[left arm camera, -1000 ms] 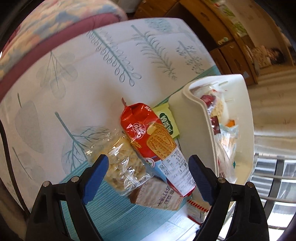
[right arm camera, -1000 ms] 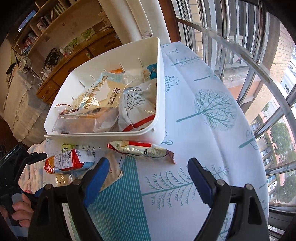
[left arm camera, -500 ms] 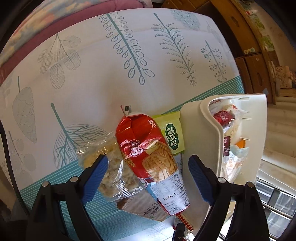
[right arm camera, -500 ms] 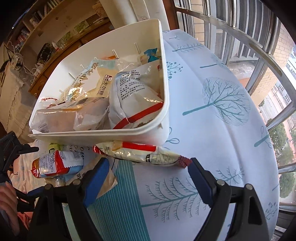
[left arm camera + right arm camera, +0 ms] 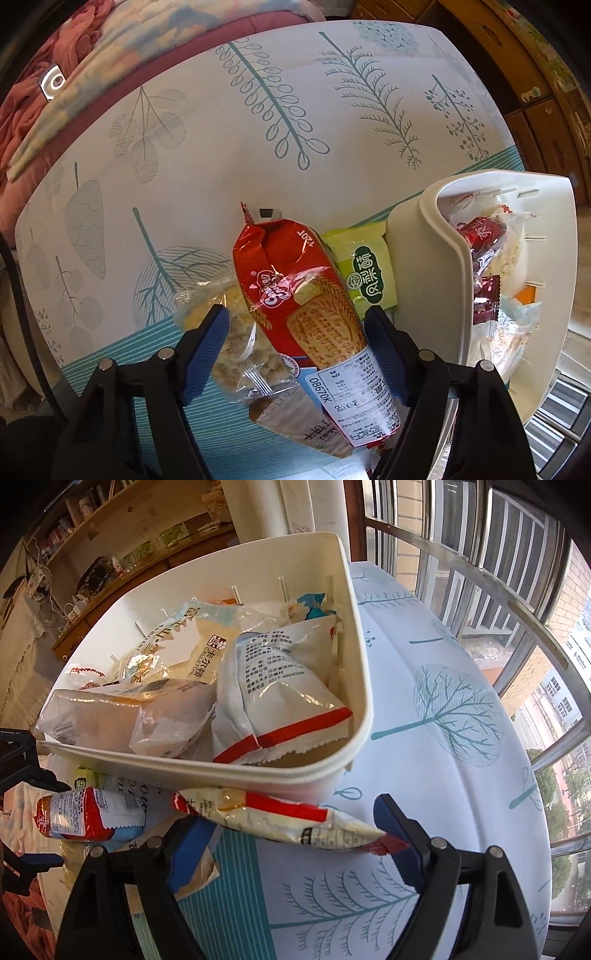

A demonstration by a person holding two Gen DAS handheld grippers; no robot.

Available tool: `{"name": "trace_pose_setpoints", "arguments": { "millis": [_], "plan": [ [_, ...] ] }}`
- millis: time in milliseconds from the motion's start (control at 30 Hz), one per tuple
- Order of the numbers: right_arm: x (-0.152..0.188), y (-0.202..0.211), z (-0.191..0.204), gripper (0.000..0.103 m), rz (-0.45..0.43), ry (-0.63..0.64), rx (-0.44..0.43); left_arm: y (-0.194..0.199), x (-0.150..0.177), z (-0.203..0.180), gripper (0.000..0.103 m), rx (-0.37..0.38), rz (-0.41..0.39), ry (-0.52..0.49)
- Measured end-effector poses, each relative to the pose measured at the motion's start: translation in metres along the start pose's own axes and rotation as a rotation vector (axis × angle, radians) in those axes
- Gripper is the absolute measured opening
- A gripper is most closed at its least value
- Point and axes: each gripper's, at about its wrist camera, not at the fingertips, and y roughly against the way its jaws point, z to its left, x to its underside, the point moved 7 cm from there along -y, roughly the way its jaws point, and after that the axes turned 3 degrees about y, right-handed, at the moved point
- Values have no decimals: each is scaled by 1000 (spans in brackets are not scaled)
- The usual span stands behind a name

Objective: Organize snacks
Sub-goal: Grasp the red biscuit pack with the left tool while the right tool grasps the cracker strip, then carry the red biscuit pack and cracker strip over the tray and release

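A red biscuit pack (image 5: 295, 295) lies on the leaf-print tablecloth, overlapping a clear bag of puffed pieces (image 5: 236, 343), a brown packet (image 5: 295, 417) and a green packet (image 5: 365, 273). My left gripper (image 5: 295, 350) points straight down over the red pack; its jaws are closing around it, and the pads do not visibly press on it. A white bin (image 5: 362, 701) full of snack bags stands beside this pile. In front of the bin lies a long white, red and gold packet (image 5: 277, 816). My right gripper (image 5: 295, 843) straddles this packet, its jaws closing with no firm grip.
The bin's wall (image 5: 413, 258) stands just right of my left gripper's right finger. Window bars (image 5: 480, 554) run behind the table's far edge. Wooden shelves (image 5: 110, 535) and drawers (image 5: 535, 110) stand beyond the table. Pink bedding (image 5: 55, 92) lies past the table's left side.
My left gripper has come over the red pack and its jaws have narrowed around it. My right gripper has sunk toward the long packet, and its jaws are slightly narrower.
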Motion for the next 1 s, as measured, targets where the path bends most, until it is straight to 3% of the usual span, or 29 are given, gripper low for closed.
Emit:
{"name": "trace_pose_setpoints", "arguments": {
  "millis": [100,600,1000],
  "plan": [
    [1,2,1,74,-3,5,-12,6,7,-5,50,50,1,-8],
    [-2,20,-2,69,-45,30,-22,6,19,16,46,138,51,20],
    [8,59,23,68,-141,156,-42,30,28,28,41,215,30,-10]
  ]
}}
